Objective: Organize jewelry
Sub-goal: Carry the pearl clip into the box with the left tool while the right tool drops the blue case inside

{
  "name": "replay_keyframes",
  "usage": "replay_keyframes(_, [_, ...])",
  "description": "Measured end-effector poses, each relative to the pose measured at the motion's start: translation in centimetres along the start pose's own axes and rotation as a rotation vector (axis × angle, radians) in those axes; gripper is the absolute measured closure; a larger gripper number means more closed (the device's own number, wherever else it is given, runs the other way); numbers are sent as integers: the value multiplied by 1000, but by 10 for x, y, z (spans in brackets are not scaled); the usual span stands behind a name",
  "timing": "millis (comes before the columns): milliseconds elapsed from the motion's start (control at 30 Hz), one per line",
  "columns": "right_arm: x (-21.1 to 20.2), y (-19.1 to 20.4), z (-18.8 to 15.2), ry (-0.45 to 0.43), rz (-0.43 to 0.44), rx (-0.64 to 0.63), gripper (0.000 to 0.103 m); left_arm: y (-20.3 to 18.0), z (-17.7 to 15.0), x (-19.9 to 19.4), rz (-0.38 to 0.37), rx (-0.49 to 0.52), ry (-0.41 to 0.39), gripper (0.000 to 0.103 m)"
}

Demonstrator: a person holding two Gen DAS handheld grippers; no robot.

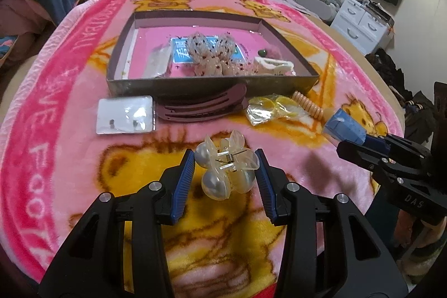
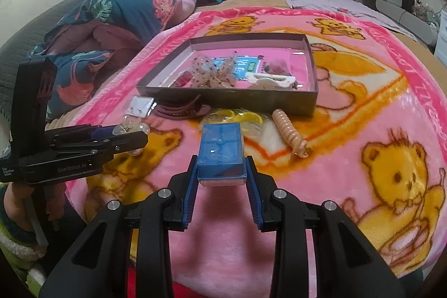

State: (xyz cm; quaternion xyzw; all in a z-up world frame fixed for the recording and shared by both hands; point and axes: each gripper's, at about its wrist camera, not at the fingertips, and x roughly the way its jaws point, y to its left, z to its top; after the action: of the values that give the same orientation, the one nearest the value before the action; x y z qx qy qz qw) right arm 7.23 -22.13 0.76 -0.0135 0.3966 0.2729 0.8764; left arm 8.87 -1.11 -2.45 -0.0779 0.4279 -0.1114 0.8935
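Now both loads lie short of tray [image 1: 212, 83], tray straight ahead. Left gripper [image 1: 225, 168] clamped on pearl claw clip [image 1: 223, 166]; right gripper [image 2: 222, 166] clamped on blue box [image 2: 222, 150], long axis pointing trayward, roughly equally near.

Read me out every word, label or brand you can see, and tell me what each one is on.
"DAS": body of the right tongs.
"GenRobot.AI": body of the left tongs.
"FOOT": pink border of the blanket; its other lettering is cut off or unclear.
Blue card in the tray: print too blurred.
Small white label on the left tongs: too small.
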Motion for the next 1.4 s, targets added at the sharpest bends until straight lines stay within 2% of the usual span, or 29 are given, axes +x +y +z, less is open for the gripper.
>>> replay_keyframes(433, [-4, 16, 16, -23, -3, -28, 72, 21, 8, -25, -2, -44, -69, 68])
replay_keyframes(933, [-10, 10, 53, -86, -37, -30, 72, 48, 23, -33, 14, -94, -105, 68])
replay_keyframes(1133, [-17, 4, 76, -135, -50, -34, 72, 46, 38, -30, 23, -77, -111, 68])
replay_keyframes(1400, [-19, -13, 105, -190, -80, -15, 72, 39, 77, -27, 34, -37, -148, 68])
